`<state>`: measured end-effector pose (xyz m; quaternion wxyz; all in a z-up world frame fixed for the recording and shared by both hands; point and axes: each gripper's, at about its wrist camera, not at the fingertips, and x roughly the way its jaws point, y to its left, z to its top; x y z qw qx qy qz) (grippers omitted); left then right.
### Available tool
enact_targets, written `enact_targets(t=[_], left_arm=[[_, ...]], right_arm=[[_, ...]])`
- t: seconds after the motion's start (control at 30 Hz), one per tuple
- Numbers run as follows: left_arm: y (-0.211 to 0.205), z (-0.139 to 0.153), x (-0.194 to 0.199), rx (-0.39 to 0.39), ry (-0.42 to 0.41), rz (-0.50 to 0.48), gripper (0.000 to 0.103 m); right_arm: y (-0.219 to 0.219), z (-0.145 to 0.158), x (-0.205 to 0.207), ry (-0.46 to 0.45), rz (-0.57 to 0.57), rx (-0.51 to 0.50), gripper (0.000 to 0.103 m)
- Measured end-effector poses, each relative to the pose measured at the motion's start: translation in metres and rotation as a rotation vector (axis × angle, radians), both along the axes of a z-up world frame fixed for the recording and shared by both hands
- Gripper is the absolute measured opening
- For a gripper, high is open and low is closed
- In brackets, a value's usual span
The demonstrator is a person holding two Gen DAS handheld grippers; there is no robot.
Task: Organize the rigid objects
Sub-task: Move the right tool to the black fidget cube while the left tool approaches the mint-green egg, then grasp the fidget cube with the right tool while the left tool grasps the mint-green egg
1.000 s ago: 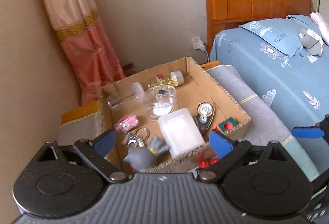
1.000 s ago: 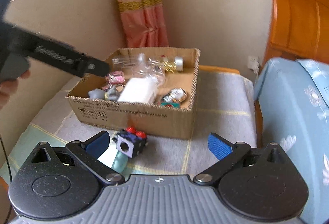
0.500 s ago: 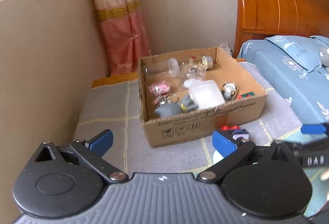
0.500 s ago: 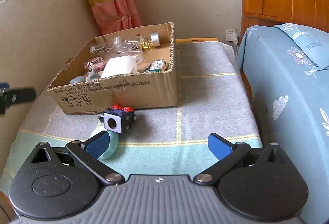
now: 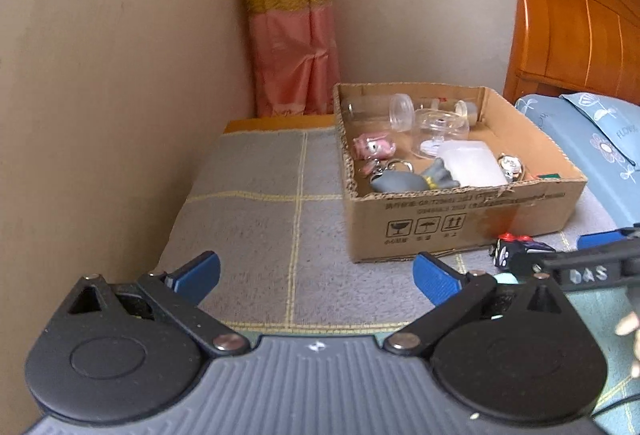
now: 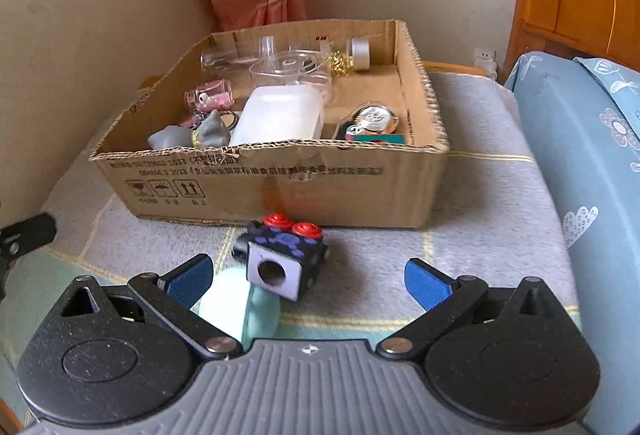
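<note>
Inside cardboard box point(image 6: 280, 187): white container point(image 6: 280, 115), clear jars point(image 6: 292, 73).

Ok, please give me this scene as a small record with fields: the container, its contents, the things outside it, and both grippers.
container: brown cardboard box, open top, on grey checked cloth
inside: white translucent plastic case, grey rubber figure, pink keychain charm, clear plastic jars
outside: black fidget cube with red buttons in front of box, partly on pale mint tape roll
left gripper: open, empty
right gripper: open, empty, near cube
</note>
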<state>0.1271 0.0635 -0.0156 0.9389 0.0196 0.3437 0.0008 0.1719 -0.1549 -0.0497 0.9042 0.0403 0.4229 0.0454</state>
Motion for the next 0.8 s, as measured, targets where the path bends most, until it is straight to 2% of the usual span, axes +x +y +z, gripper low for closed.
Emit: enact_targets(t=[0.23, 0.37, 0.6, 0.8], left_arm=[[-0.001, -0.007, 0.003, -0.004, 0.016, -0.011, 0.102], [-0.003, -0.008, 0.004, -0.011, 0.024, -0.025, 0.102], [-0.014, -0.011, 0.005, -0.007, 0.033, -0.053, 0.102], [-0.033, -0.013, 0.003, -0.017, 0.049, -0.124, 0.102]], right_arm=[[0.016, -0.015, 0.033, 0.03, -0.046, -0.051, 0.103], [0.012, -0.027, 0.041, 0.057, -0.052, -0.088, 0.103], [-0.016, -0.038, 0.029, 0.073, -0.079, -0.122, 0.103], [-0.037, -0.042, 0.01, 0.022, -0.041, -0.133, 0.103]])
